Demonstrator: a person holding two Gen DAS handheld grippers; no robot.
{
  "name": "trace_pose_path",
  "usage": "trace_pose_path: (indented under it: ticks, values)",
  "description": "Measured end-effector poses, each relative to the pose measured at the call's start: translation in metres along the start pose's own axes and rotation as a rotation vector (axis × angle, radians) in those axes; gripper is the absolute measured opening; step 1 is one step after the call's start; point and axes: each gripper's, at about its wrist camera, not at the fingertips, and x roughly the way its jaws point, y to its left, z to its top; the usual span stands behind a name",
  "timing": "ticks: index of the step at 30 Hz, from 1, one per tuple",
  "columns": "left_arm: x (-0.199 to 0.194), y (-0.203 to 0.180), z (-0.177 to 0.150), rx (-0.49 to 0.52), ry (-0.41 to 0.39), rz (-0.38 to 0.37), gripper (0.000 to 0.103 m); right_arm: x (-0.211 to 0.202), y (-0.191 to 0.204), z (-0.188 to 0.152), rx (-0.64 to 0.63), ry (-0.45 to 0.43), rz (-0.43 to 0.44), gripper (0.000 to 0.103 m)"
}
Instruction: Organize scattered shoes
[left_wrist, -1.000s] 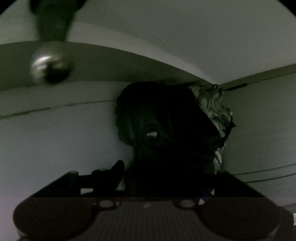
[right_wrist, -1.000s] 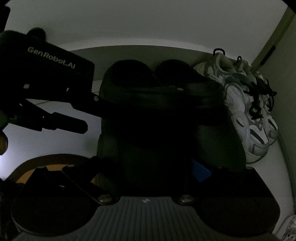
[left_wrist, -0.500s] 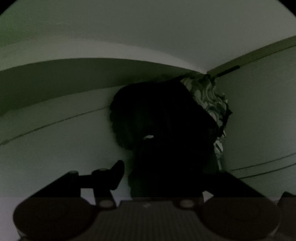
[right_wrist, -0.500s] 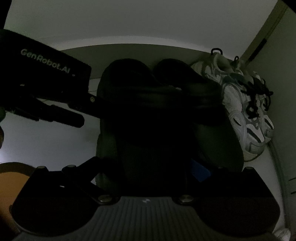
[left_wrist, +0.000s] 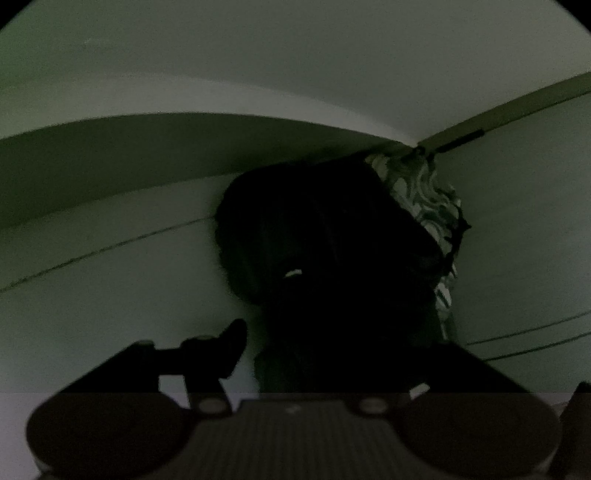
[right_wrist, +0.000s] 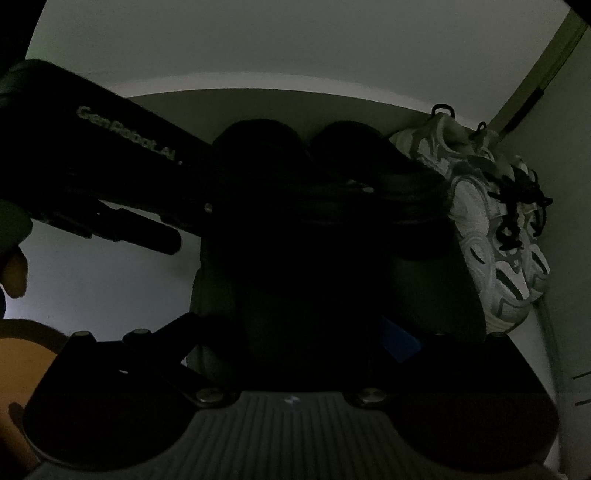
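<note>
Honestly, we're squinting into a dark corner where the black shoes (right_wrist: 332, 221) are sitting by the wall, touching the pale sneakers (right_wrist: 495, 229). Our left gripper (left_wrist: 332, 350) is opening with one black shoe between its jaws. We can't tell the right gripper's (right_wrist: 295, 332) grip, so it's risking dragging that shoe crooked when backing out.

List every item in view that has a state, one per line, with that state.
black shoes: side by side on the floor, toes toward the wall
patterned sneakers: paired in the corner, laced, right of the black shoes
left tongs: opening, a black shoe between them
right tongs: around a black shoe; too dark to tell if clamped
</note>
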Motion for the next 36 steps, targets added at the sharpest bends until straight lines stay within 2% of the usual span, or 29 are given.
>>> trace_pose_path:
  ticks: [3, 5, 7, 11, 14, 18, 21, 23, 25, 28, 30, 35, 36]
  values:
    - [-0.013, 0.005, -0.001, 0.003, 0.01, 0.028, 0.077, -0.007, 0.01, -0.008, 0.031, 0.005, -0.011, 0.103]
    - [-0.019, 0.0, -0.002, 0.02, 0.022, 0.034, 0.087, -0.013, 0.018, -0.009, 0.039, 0.02, -0.039, 0.103]
    - [-0.039, -0.004, -0.007, 0.047, 0.006, 0.028, 0.092, -0.022, 0.035, -0.006, -0.053, 0.031, -0.069, 0.103]
    - [-0.078, -0.004, -0.016, 0.05, 0.02, 0.043, 0.092, -0.046, 0.045, -0.006, -0.088, 0.012, 0.001, 0.103]
    - [-0.124, 0.004, -0.027, -0.004, 0.027, 0.045, 0.092, -0.078, 0.059, -0.007, -0.046, -0.009, 0.041, 0.103]
    - [-0.17, 0.003, -0.044, 0.009, 0.043, 0.057, 0.094, -0.111, 0.063, 0.004, 0.011, -0.027, 0.105, 0.103]
    - [-0.199, 0.011, -0.056, -0.02, 0.036, 0.068, 0.096, -0.148, 0.074, 0.008, -0.016, -0.045, 0.145, 0.103]
    - [-0.218, 0.02, -0.063, -0.027, 0.027, 0.082, 0.096, -0.158, 0.067, 0.018, -0.042, -0.057, 0.17, 0.103]
    - [-0.232, 0.033, -0.069, -0.068, 0.01, 0.127, 0.096, -0.178, 0.075, 0.014, -0.086, -0.069, 0.208, 0.103]
    - [-0.251, 0.047, -0.078, -0.099, -0.011, 0.193, 0.096, -0.19, 0.094, 0.0, -0.211, -0.076, 0.257, 0.103]
    - [-0.26, 0.055, -0.085, -0.132, -0.03, 0.205, 0.097, -0.191, 0.101, -0.012, -0.295, -0.059, 0.314, 0.103]
    - [-0.265, 0.061, -0.097, -0.161, -0.052, 0.25, 0.097, -0.17, 0.088, -0.017, -0.348, 0.015, 0.344, 0.103]
    - [-0.267, 0.065, -0.1, -0.197, -0.06, 0.253, 0.097, -0.166, 0.084, -0.017, -0.352, 0.024, 0.352, 0.103]
